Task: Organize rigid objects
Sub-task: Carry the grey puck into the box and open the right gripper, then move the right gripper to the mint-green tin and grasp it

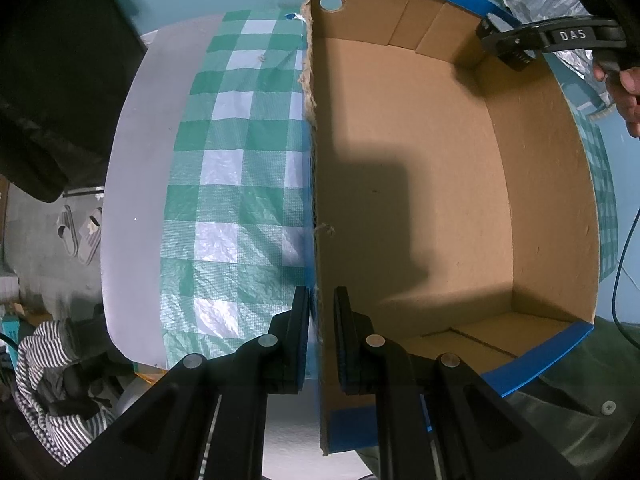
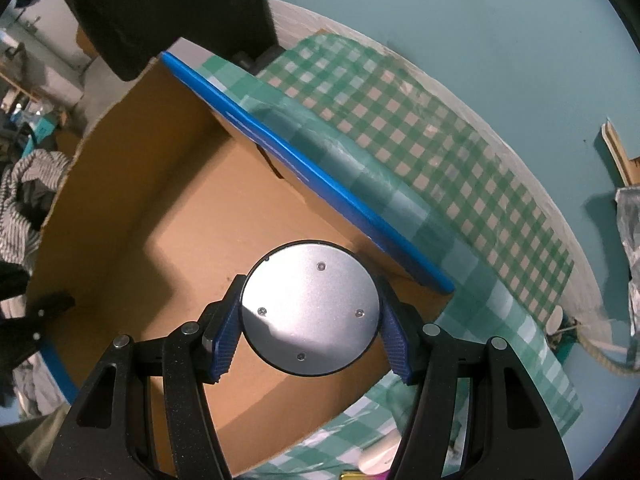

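An open cardboard box [image 1: 420, 200] with blue edges sits on a green checked tablecloth [image 1: 240, 160]; its inside is bare. My left gripper [image 1: 322, 336] is shut on the box's left wall [image 1: 316, 240], one finger on each side. My right gripper [image 2: 310, 316] is shut on a round grey metal disc [image 2: 310, 308] with several small screws, held above the box floor [image 2: 168, 248]. The right gripper also shows in the left wrist view [image 1: 516, 44], over the box's far right corner.
The table's pale edge [image 1: 132, 184] drops off at left, with slippers [image 1: 80, 236] and striped clothing [image 1: 52, 380] on the floor below. A dark object [image 1: 52, 80] is at upper left. Crinkled foil [image 2: 630, 240] lies at right. A blue cable [image 1: 624, 272] hangs beside the box.
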`<state>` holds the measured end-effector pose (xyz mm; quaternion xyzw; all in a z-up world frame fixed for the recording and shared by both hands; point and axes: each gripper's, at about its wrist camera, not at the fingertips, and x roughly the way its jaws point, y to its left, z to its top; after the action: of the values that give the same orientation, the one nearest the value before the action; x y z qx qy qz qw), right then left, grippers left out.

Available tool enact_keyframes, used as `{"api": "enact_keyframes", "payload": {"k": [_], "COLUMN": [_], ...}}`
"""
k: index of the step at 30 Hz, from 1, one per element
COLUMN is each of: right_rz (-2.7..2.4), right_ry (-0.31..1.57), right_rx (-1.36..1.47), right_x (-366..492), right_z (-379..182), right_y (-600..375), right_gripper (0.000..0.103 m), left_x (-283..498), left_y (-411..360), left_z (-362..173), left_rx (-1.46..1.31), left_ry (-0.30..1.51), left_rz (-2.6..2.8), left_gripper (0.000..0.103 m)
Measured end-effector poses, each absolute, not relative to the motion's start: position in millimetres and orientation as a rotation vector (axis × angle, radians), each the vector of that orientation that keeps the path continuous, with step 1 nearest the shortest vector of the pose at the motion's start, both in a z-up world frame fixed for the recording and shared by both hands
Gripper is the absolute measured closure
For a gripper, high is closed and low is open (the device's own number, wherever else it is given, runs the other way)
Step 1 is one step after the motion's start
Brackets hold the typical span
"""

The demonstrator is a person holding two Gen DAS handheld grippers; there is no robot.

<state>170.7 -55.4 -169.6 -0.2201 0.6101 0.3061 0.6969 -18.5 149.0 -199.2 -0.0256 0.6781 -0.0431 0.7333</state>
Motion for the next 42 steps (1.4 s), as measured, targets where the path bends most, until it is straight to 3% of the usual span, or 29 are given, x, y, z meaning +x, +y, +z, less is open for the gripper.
{"api": "enact_keyframes", "payload": {"k": [28, 42], "right_rz": [0.636, 0.543], "right_ry": [1.272, 1.346], "right_rx": [-0.372, -0.366], "right_x": [166.2, 162.4], "right_z": [-107.3, -133.2], "right_y": [-129.9, -188.3], "right_gripper": [0.034, 0.034], "left_x": [-22.6, -25.4], "left_y": [145.7, 140.7], "left_z": [-200.1, -198.0], "left_rx": [-0.056, -0.031], "left_ry": [1.501, 1.502], "left_rz": [-0.098, -0.11], "left_gripper": [0.091, 0.091]}}
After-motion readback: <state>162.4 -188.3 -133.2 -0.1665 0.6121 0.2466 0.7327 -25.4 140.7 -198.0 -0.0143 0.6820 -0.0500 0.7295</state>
